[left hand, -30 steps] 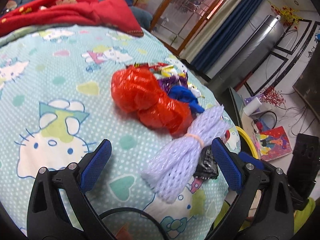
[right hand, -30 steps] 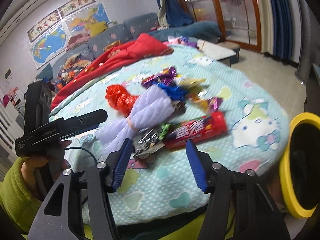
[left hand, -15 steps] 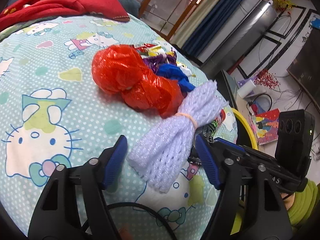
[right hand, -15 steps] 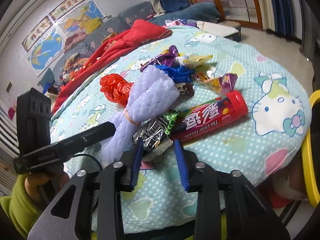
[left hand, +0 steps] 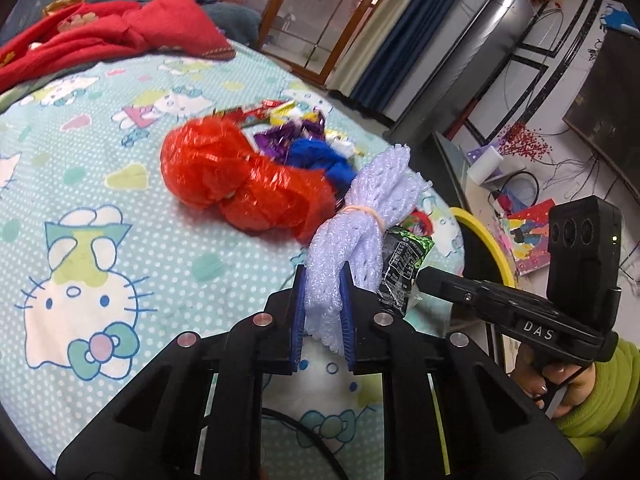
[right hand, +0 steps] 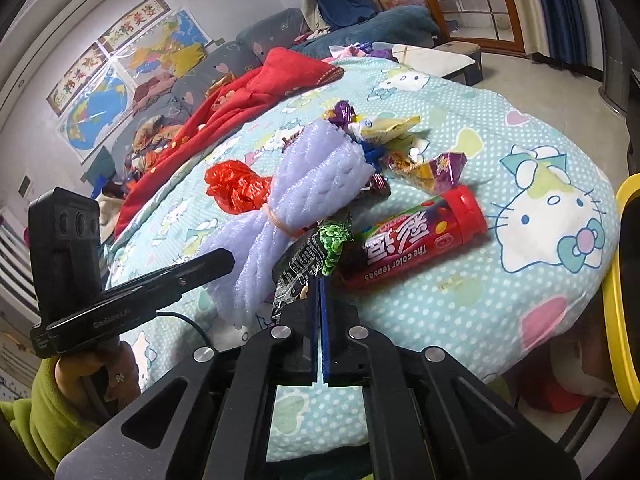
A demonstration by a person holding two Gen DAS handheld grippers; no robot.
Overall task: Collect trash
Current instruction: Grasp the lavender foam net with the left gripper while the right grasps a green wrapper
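Left wrist view: the left hand-held gripper [left hand: 323, 304] is closing on the foam net [left hand: 360, 216], lying on the bed [left hand: 80, 240]. A second ago both were standing wide. The right hand-held gripper [right hand: 319, 292] is pinching the wrapper [right hand: 308, 260]. Both should be lifting straight, avoiding the tube [right hand: 416, 236].

Cloth-covered table [right hand: 460, 304], bearing one cluster: foam net bundle [right hand: 308, 184] at centre, crumpled plastic bag [right hand: 236, 192] touching its left, candy tube [right hand: 416, 240] lying to its right, foil wrapper [right hand: 312, 260] between bundle and tube, loose wrappers [right hand: 424, 168] behind; blanket [right hand: 256, 92] at far edge.
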